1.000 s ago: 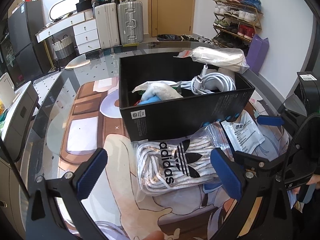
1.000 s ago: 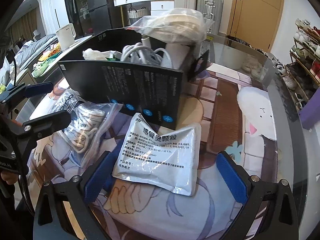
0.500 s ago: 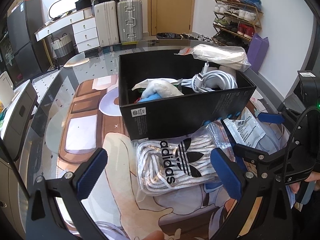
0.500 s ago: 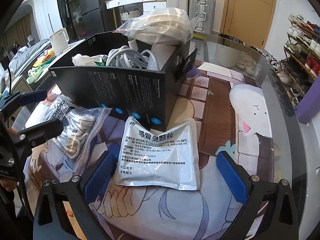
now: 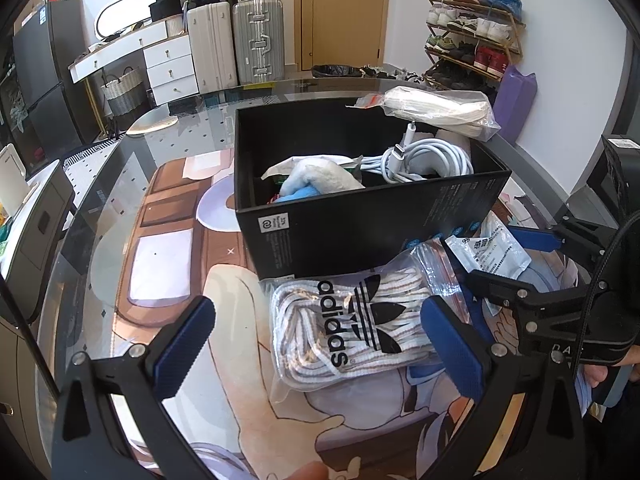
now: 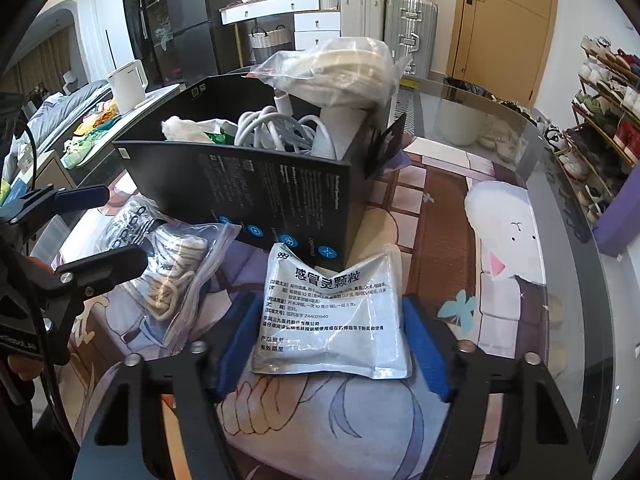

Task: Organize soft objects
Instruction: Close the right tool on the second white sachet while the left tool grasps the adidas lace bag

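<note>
White medicine sachet point(image 6: 334, 314) flat on table, bagged adidas laces point(image 5: 352, 320) beside it, before black box point(image 5: 360, 216)

the clear zip bag of laces point(image 5: 352, 320) carries "adidas" with the trefoil logo. the white medicine packet point(image 6: 332, 312) reads "999" and "感冒灵颗粒", with "z44021940" lower down. the black box point(image 5: 360, 224) has small print too fine to read.

I am facing a closed tan wooden door point(image 5: 343, 14) in a white wall. Two ribbed hard-shell suitcases point(image 5: 236, 40) are standing left of it beside a white chest of drawers point(image 5: 170, 66), and a wooden shoe rack point(image 5: 472, 32) is leaning against the right wall. Daylight is glaring off the glass-topped table point(image 6: 532, 184).
</note>
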A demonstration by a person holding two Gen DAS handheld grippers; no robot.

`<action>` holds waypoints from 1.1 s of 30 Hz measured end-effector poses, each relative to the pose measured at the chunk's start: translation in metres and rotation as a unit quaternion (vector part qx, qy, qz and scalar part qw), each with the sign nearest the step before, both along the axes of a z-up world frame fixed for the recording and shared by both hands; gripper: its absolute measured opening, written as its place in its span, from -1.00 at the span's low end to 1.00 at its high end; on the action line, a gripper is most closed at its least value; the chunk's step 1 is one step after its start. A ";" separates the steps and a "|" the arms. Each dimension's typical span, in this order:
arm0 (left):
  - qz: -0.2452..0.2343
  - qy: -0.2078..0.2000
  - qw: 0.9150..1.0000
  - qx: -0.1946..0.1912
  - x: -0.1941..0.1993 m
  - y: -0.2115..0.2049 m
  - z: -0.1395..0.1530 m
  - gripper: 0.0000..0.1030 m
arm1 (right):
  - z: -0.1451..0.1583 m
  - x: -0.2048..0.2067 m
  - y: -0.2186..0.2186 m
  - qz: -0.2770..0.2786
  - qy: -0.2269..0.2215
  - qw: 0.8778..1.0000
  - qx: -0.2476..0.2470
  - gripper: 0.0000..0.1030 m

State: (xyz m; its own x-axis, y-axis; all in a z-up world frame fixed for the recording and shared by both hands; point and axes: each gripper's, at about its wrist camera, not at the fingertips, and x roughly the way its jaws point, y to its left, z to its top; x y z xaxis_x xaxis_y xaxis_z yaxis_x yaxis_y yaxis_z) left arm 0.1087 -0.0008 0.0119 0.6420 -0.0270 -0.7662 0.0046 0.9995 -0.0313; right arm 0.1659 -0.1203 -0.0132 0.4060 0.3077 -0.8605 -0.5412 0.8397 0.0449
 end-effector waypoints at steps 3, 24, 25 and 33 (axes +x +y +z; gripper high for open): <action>0.000 0.000 1.000 0.002 0.000 0.000 0.000 1.00 | 0.001 -0.001 0.000 0.004 -0.001 1.000 0.000 0.22; -0.012 0.008 1.000 -0.011 0.000 -0.008 -0.002 1.00 | 0.029 -0.014 -0.008 0.024 -0.020 0.999 0.029 0.09; -0.014 0.009 1.000 -0.010 0.000 -0.010 -0.003 1.00 | 0.030 -0.014 -0.009 0.023 -0.021 0.999 0.030 0.09; -0.028 0.025 0.999 -0.009 0.001 -0.026 -0.015 1.00 | 0.037 -0.012 -0.019 0.015 -0.026 0.999 0.034 0.09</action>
State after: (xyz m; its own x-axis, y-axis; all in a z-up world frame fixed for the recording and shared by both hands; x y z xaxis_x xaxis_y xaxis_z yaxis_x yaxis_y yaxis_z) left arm 0.1093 -0.0267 -0.0028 0.6002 -0.0765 -0.7962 0.0594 0.9969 -0.0510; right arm 0.1536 -0.1397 0.0240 0.4396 0.3776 -0.8150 -0.5699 0.8186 0.0719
